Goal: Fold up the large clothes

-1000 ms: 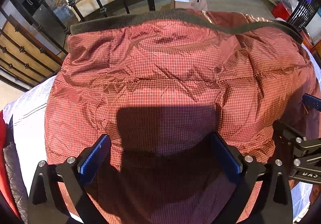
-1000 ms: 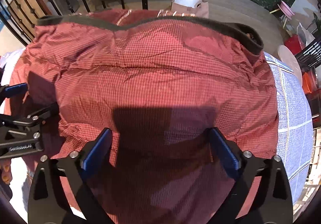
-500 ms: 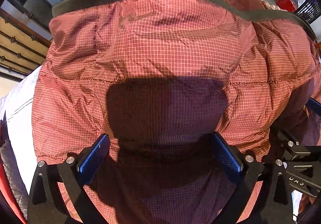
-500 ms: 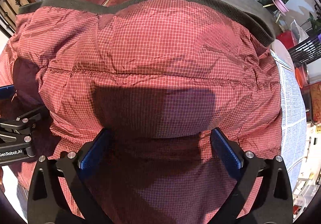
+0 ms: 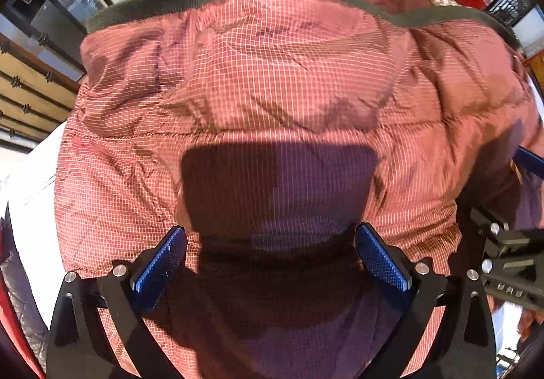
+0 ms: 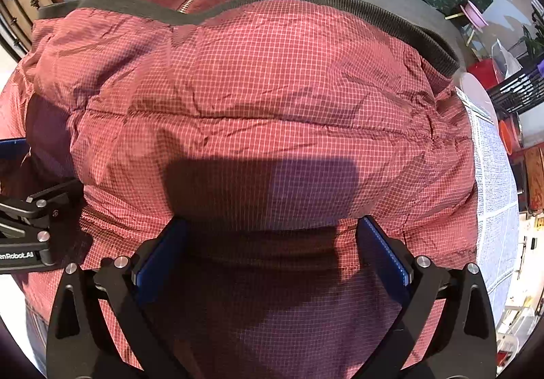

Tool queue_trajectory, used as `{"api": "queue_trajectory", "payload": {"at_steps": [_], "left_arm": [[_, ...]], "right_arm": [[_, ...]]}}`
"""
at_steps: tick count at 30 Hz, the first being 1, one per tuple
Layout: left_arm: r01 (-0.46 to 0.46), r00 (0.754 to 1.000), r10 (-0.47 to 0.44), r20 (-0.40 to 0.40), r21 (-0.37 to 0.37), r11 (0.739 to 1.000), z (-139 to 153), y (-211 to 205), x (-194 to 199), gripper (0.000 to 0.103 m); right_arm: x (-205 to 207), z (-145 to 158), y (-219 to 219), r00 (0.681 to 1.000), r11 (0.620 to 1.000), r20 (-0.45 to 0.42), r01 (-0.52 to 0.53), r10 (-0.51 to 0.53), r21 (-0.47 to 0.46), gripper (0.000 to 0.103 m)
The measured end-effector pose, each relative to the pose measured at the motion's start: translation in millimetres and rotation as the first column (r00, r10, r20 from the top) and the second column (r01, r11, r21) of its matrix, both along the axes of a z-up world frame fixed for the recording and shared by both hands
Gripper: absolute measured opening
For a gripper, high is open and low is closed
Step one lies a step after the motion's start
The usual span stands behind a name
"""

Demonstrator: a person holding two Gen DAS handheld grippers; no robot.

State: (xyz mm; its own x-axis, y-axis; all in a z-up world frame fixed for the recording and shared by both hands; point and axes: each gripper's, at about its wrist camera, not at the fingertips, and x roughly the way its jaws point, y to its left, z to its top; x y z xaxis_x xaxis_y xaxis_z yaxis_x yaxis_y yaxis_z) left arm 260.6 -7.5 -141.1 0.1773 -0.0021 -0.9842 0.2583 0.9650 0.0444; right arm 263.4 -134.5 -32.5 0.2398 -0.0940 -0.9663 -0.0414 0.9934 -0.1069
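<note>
While red jacket (image 5: 289,90) fills view, left tongs (image 5: 272,253) and right tongs (image 6: 272,250) gape apart.

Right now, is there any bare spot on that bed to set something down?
Two strips only: white sheet left of the red puffy jacket, and checked bedding to its right. The middle is crowded by the jacket, with the left gripper and right gripper over it.

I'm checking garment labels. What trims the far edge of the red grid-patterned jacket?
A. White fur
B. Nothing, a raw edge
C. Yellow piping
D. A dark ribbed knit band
D: a dark ribbed knit band runs along the far edge of the jacket.
</note>
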Motion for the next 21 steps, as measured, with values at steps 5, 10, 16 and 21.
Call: {"api": "queue_trajectory", "payload": {"at_steps": [5,10,16,21], "left_arm": [[-0.041,0.998,0.042,0.045,-0.025,0.999,23,19,-27,0.097],[-0.196,0.973,0.207,0.102,-0.108,0.975,43,71,-74,0.097],[-0.382,0.917,0.394,0.059,-0.156,0.911,31,141,-134,0.097],[-0.466,0.875,0.482,0.045,-0.194,0.864,35,180,-153,0.097]], "right_arm": [[-25,28,-13,0.998,0.996,0.053,0.032,-0.036,0.083,0.098],[-67,44,-28,0.991,0.990,0.108,0.063,-0.077,0.127,0.098],[-121,39,-44,0.990,0.985,0.082,0.104,-0.116,0.141,0.097],[-152,51,-63,0.976,0.967,0.091,0.177,-0.196,0.186,0.097]]}}
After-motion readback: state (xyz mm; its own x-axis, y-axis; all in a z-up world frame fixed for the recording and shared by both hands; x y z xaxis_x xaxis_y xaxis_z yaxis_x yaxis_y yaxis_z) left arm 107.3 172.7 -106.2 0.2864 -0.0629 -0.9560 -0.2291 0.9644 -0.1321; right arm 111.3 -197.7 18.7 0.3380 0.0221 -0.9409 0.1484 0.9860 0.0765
